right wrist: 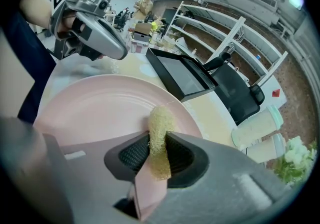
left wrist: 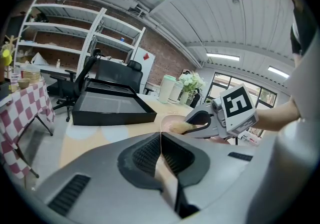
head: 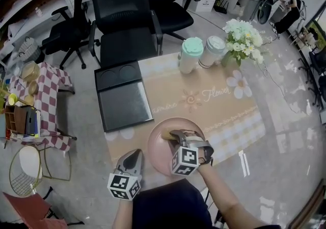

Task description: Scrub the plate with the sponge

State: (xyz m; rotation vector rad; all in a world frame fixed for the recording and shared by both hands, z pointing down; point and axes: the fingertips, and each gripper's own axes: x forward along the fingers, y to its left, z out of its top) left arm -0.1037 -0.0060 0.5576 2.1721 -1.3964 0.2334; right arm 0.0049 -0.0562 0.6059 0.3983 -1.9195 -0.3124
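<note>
The right gripper [right wrist: 159, 144] is clamped on the sponge [right wrist: 160, 120], a pale yellow, fibrous piece that stands upright between the jaws and pokes out past their tips. It looks soft and light, so it will likely squash and bend under pressure; a hold low on it, near the tips, should keep it from folding over. Directly below and ahead of the jaws lies the pink plate [right wrist: 95, 106], shallow and smooth with a raised rim. It is probably hard, breakable and prone to sliding on the mat [head: 219, 105] when pushed sideways, so it would best be steadied at the rim. Just beside the plate's rim, to the left of the right gripper, the left gripper [left wrist: 161, 143] has its jaws pressed together with nothing between them, and it does not hold the plate. Further ahead and to the left sits a black tray [head: 125, 103], well clear of the scrubbing. Further ahead to the right stand two lidded cups [head: 191, 54] and a bunch of white flowers [head: 244, 36], also well apart. Nothing blocks the plate.
</note>
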